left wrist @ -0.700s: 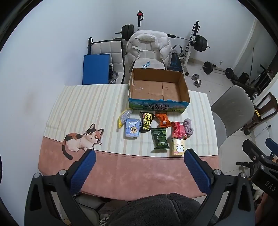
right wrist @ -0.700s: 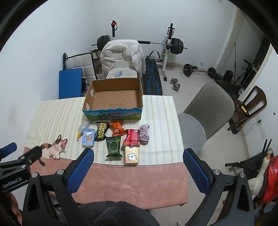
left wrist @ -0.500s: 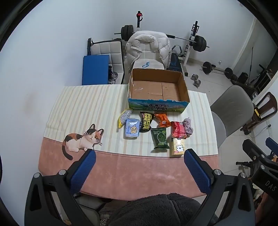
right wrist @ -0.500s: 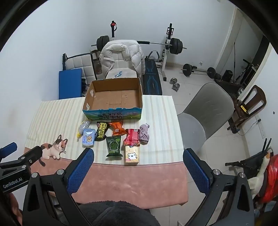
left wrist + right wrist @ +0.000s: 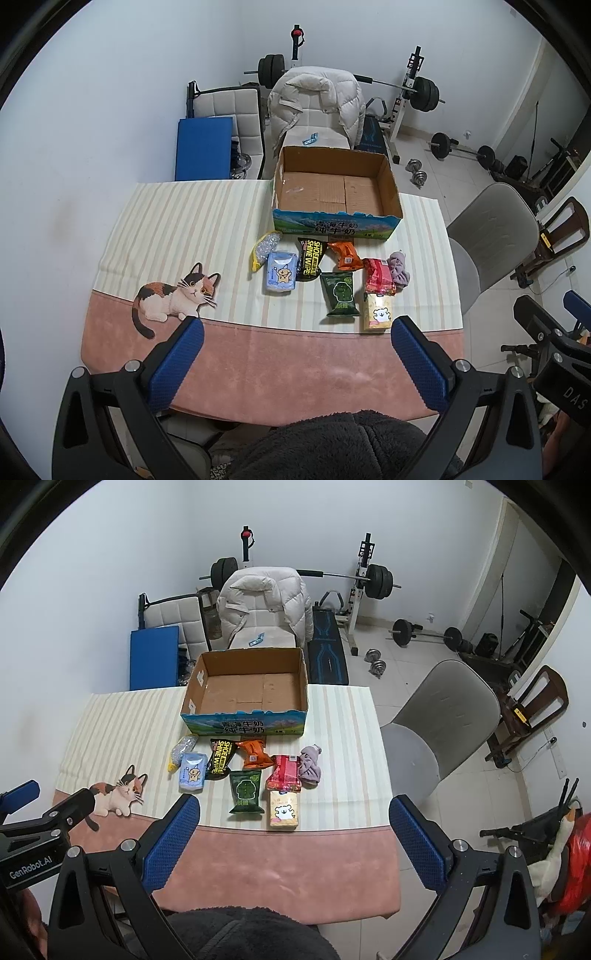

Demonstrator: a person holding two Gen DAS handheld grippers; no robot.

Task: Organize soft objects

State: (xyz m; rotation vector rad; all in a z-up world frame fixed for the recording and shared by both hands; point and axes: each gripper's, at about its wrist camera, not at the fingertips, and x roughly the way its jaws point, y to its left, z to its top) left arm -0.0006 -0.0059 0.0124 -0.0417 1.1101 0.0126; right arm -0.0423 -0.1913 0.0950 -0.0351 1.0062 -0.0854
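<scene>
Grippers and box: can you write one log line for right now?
left gripper: open, empty | right gripper: open, empty | cardboard box: empty | packets: on table

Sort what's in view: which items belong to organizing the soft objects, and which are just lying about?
Job: cardboard box, light blue pack, shoe wipes pack, orange pack, green pack, red pack, yellow bear pack, purple cloth, silvery pouch.

Bystanders: puffer jacket, barbell, grey chair.

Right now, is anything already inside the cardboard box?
No, the cardboard box shows only its bare floor, and the soft packs all lie on the table in front of it.
</scene>
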